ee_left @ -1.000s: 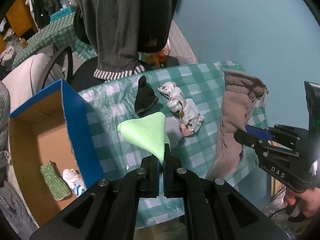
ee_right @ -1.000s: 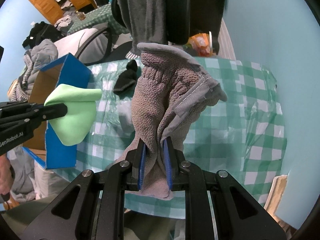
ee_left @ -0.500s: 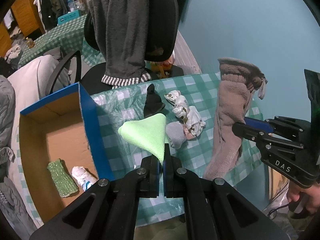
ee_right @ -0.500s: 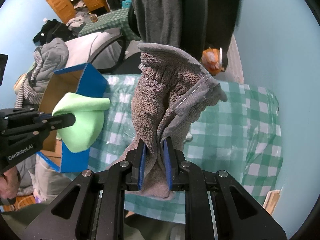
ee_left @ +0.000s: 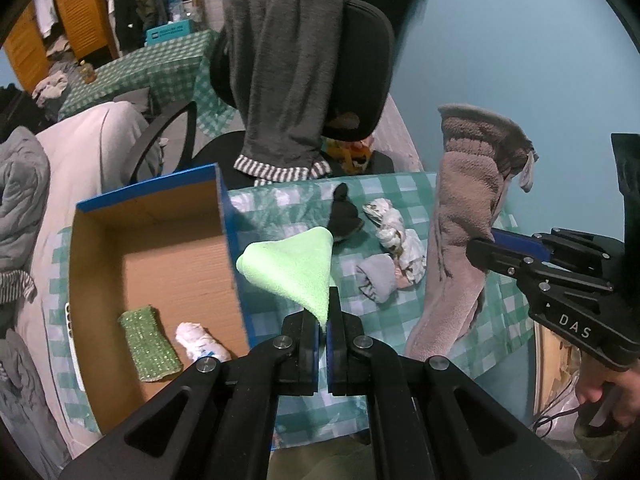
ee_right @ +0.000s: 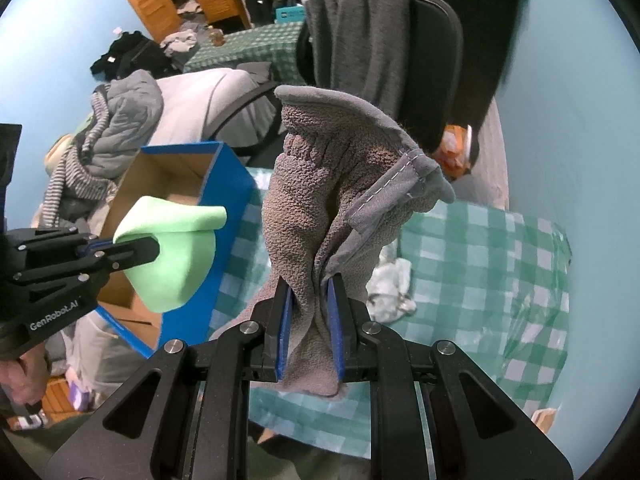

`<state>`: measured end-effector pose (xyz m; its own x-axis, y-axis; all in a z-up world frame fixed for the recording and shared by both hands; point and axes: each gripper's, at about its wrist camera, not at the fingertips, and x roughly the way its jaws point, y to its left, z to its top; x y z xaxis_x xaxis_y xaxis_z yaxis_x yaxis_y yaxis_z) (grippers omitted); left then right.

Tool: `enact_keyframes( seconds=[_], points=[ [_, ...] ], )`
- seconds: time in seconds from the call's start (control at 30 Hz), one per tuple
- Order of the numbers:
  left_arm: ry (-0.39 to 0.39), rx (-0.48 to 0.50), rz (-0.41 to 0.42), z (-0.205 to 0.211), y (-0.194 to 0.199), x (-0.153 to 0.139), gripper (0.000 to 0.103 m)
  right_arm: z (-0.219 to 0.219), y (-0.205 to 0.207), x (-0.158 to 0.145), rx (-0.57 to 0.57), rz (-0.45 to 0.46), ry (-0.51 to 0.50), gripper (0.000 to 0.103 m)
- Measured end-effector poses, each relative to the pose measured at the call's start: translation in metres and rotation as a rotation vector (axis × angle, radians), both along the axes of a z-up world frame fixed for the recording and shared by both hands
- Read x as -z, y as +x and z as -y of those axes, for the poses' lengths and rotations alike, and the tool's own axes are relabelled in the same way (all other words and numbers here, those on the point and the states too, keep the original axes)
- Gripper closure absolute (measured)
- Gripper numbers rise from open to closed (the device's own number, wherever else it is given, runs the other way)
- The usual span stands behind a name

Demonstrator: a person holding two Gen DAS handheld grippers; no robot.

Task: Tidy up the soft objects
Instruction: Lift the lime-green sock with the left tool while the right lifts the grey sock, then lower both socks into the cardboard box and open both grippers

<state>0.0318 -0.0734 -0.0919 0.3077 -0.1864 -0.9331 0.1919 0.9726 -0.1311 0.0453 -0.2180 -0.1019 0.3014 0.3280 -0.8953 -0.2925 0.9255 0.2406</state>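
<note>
Box point(ee_left: 152, 248) with two cloths inside

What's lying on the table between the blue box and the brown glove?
In the left wrist view, a black sock, a white patterned bundle and a grey sock lie between blue box and brown glove.

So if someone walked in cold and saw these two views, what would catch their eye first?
Probably the bright green cloth pinched in the left hand-held gripper, hanging just right of the blue cardboard box. Next, the fuzzy grey-brown glove clamped in the right hand-held gripper, held up above the green checked tablecloth. A few small soft items lie on the cloth, and two sit inside the box.
</note>
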Motion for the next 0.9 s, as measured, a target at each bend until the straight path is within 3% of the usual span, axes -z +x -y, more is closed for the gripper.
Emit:
enact_keyframes(
  seconds=[0.9],
  points=[
    [-0.019, -0.208, 0.033, -0.110, -0.018, -0.016, 0.101, -0.113, 0.016, -0.026, -0.219, 0.066, 0.056, 0.087]
  ],
)
